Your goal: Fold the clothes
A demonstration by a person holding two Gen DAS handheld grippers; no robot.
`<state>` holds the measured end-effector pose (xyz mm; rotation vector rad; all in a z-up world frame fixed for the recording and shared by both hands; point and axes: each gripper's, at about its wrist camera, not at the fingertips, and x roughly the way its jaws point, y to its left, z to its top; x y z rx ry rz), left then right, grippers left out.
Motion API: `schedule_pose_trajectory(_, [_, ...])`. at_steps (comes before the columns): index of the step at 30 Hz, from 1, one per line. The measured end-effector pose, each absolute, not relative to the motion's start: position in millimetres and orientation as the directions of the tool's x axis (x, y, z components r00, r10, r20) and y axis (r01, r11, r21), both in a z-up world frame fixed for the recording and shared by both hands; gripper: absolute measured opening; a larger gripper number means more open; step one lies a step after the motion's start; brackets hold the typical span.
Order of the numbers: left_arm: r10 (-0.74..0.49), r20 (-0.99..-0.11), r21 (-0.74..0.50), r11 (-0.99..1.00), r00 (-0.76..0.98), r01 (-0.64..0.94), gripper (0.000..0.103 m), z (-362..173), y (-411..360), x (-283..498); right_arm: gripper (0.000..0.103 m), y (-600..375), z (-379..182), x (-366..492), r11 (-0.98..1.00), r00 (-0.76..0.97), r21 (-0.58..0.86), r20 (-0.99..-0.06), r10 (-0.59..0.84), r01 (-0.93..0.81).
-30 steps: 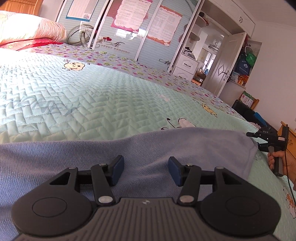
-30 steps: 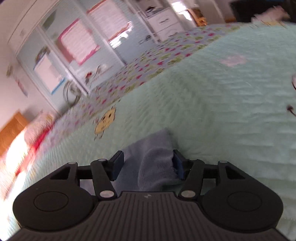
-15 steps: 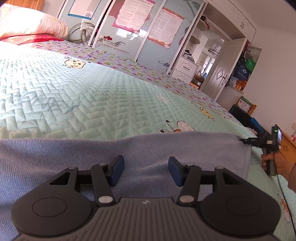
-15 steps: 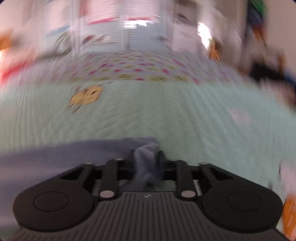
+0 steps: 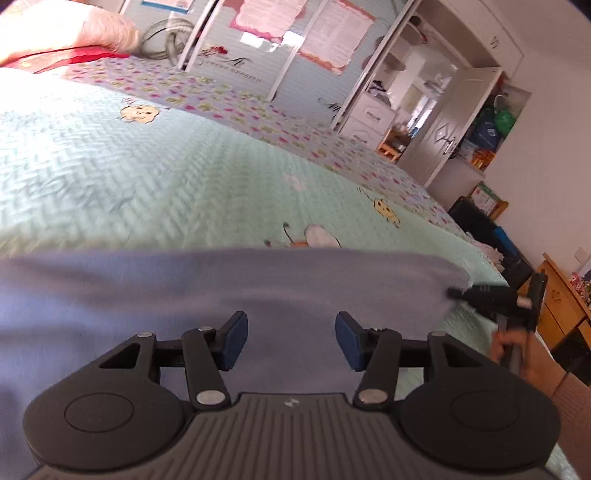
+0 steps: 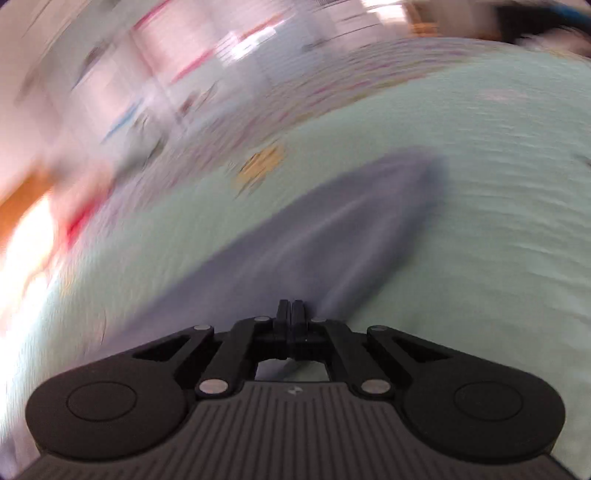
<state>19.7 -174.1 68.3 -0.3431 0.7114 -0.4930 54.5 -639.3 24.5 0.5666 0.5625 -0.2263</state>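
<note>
Cloth (image 5: 258, 288) is spread on bed (image 5: 184, 184), unfolded; its corner is pinched by right tool (image 6: 291, 310); left tool (image 5: 291, 338) is held wide above cloth, empty.

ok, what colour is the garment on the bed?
Plain lavender-blue garment, no pattern; clearest in the left wrist view.

one lavender garment (image 5: 258, 288), two tongs (image 5: 291, 339), one quilted bedspread (image 5: 184, 192), one pillow (image 5: 74, 29)

In the right wrist view we see motion blur smearing the wardrobe doors (image 6: 177, 74) and the bed's far edge. The blue garment (image 6: 332, 229) runs under the right tool (image 6: 291, 314), its near end hidden. In the left wrist view the garment (image 5: 184, 295) is cut off at the left edge.
</note>
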Motion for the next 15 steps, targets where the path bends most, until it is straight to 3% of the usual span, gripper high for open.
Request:
schedule_pose_trajectory(1, [-0.534,-0.538,-0.471,0.832,0.652,0.292,0.056,70.0,-169.4,6.1,0.007,-641.2,32.2,44.7,0.796,0.826,0.437,-0.548,-0.134,0.418])
schedule_pose_trajectory(2, [-0.535,-0.545,-0.483,0.83,0.645,0.28,0.056,70.6,-165.3,-8.2,0.007,-637.9,41.9,34.4,0.805,0.841,0.441,-0.526,-0.127,0.397])
schedule_pose_trajectory(5, [-0.558,-0.572,-0.516,0.815,0.601,0.266,0.056,68.9,-154.7,-53.2,0.007,-625.2,70.5,-14.5,0.831,0.878,0.518,-0.472,0.076,0.206])
schedule_pose_trajectory(7, [-0.553,-0.598,-0.474,0.827,0.58,0.3,0.056,72.6,-157.3,-88.4,0.008,-620.8,87.9,-72.3,0.83,0.881,0.549,-0.434,0.187,0.094])
schedule_pose_trajectory(9, [-0.545,-0.617,-0.45,0.836,0.568,0.314,0.057,76.2,-154.9,-122.2,0.02,-628.8,101.0,-150.7,0.801,0.894,0.598,-0.38,0.235,0.044])
schedule_pose_trajectory(11, [-0.531,-0.622,-0.464,0.842,0.576,0.275,0.057,78.8,-141.7,-151.7,0.042,-641.8,110.6,-233.7,0.767,0.915,0.642,-0.319,0.246,0.018])
schedule_pose_trajectory(13, [-0.516,-0.627,-0.478,0.846,0.584,0.236,0.058,81.4,-128.6,-181.1,0.048,-659.9,113.2,-320.0,0.727,0.937,0.684,-0.284,0.205,0.049])
schedule_pose_trajectory(15, [-0.505,-0.615,-0.531,0.833,0.606,0.156,0.058,82.4,-107.8,-206.9,0.05,-678.8,108.2,-399.4,0.679,0.94,0.718,-0.318,0.125,0.154])
